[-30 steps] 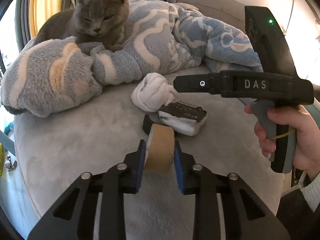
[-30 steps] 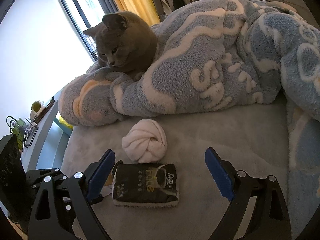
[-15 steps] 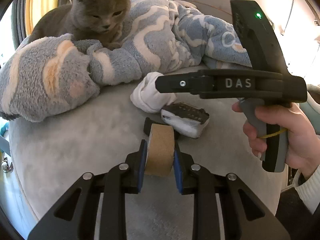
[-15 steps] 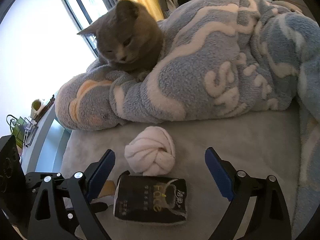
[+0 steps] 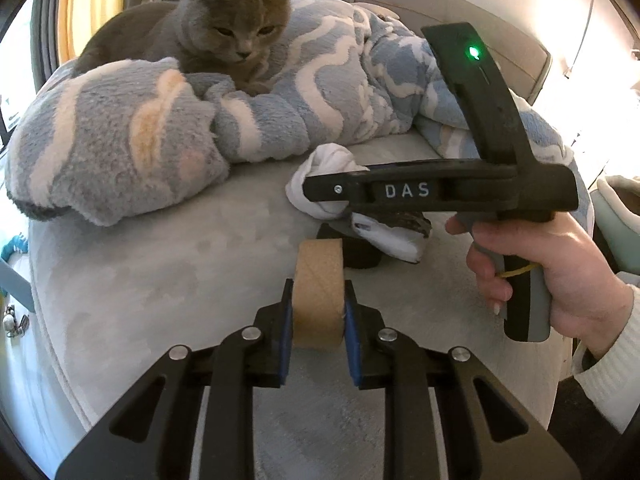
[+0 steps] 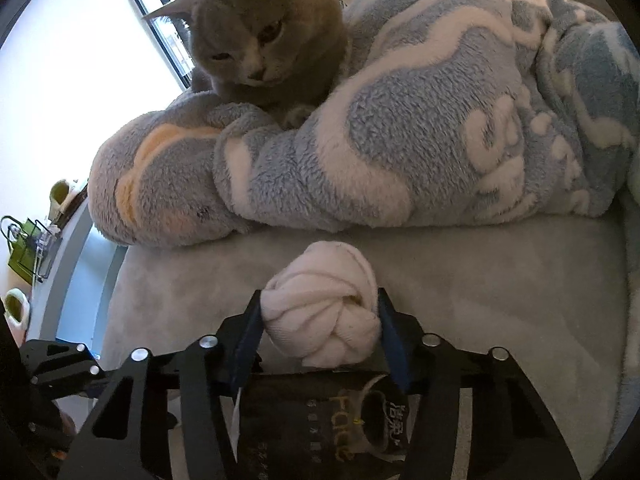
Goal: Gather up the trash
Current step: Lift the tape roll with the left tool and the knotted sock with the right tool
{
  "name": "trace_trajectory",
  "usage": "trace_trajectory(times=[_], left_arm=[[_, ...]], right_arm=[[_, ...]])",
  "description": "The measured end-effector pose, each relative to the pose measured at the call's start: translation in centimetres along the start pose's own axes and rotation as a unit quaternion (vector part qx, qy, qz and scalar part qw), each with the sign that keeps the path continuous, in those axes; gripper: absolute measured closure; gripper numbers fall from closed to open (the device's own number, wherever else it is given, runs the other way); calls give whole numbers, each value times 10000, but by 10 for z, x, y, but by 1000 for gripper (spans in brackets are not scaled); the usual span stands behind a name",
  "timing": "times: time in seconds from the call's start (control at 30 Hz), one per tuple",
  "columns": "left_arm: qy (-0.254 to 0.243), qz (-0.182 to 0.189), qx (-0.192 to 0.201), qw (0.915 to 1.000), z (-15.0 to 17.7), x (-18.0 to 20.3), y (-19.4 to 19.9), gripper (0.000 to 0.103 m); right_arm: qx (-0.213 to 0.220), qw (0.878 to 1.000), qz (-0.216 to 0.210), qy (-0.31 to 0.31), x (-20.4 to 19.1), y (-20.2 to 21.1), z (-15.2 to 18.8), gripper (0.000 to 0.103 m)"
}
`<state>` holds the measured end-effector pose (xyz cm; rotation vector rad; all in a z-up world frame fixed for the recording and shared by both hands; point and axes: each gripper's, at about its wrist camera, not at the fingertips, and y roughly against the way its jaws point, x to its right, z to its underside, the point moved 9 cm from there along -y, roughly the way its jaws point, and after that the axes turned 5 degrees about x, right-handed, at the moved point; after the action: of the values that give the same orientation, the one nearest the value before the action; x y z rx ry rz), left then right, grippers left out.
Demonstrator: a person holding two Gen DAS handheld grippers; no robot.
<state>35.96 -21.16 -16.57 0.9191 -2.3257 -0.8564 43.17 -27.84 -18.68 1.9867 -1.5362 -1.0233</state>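
Note:
My left gripper (image 5: 317,308) is shut on a brown cardboard tape roll (image 5: 318,290), held just above the grey bed (image 5: 160,272). My right gripper (image 6: 320,320) is shut on a knotted white sock ball (image 6: 322,312); its blue pads press both sides. A black tissue pack (image 6: 320,412) lies under the right gripper's frame. In the left wrist view the right gripper's body (image 5: 440,192) reaches over the sock ball (image 5: 320,184) and the tissue pack (image 5: 392,232). A black item (image 5: 360,254) lies behind the roll.
A grey cat (image 5: 224,32) sits on a blue and white fleece blanket (image 5: 280,100) heaped across the back of the bed; it also shows in the right wrist view (image 6: 264,36). The bed's edge drops off at the left (image 5: 44,296). A window (image 6: 80,40) is at the left.
My right gripper has moved forward over the tissue pack and closed on the sock ball. The left gripper keeps hold of the tape roll. The cat has lifted its head and looks toward the grippers.

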Motion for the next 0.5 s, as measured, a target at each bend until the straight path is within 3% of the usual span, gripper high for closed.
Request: trace_trajectory(times=[0.5], left_arm=[[336,-222,110,9991,13,-13,29,79]], right_arm=[[366,9992,-72,111,-27,31,-4,52]])
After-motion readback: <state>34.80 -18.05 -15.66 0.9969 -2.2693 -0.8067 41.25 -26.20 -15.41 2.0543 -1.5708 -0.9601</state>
